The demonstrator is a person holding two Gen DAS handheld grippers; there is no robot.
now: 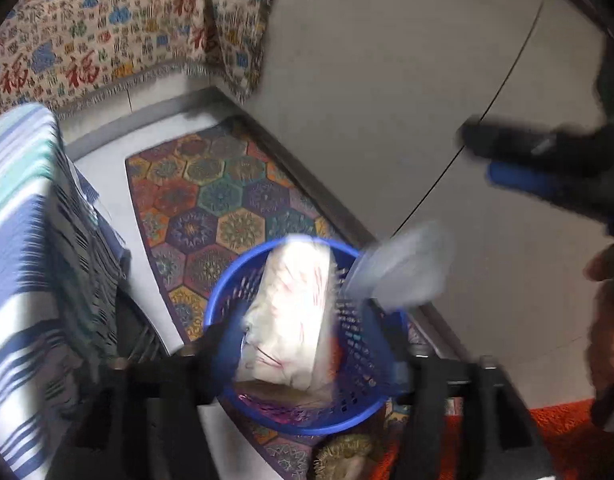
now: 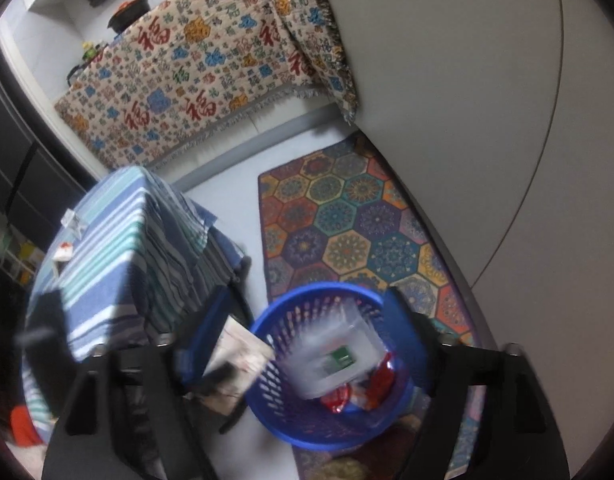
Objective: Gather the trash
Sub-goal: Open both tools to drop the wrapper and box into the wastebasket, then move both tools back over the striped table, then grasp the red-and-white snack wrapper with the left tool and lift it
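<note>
Both hand-held grippers are hanging released above the round blue perforated plastic basket point(image 2: 263, 364): left hand-held gripper point(image 1: 303, 324) around a white paper package point(image 1: 291, 312), right hand-held gripper point(image 2: 307, 320) over a clear plastic container point(image 2: 335, 356) lying inside.

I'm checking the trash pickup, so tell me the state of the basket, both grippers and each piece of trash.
Blue basket: upright on the rug, red wrappers inside.
Clear container: blurred, loose, at the basket mouth.
White packet: between the left fingers, over the basket, not pinched.
Left gripper: open.
Right gripper: open, nothing held.
</note>
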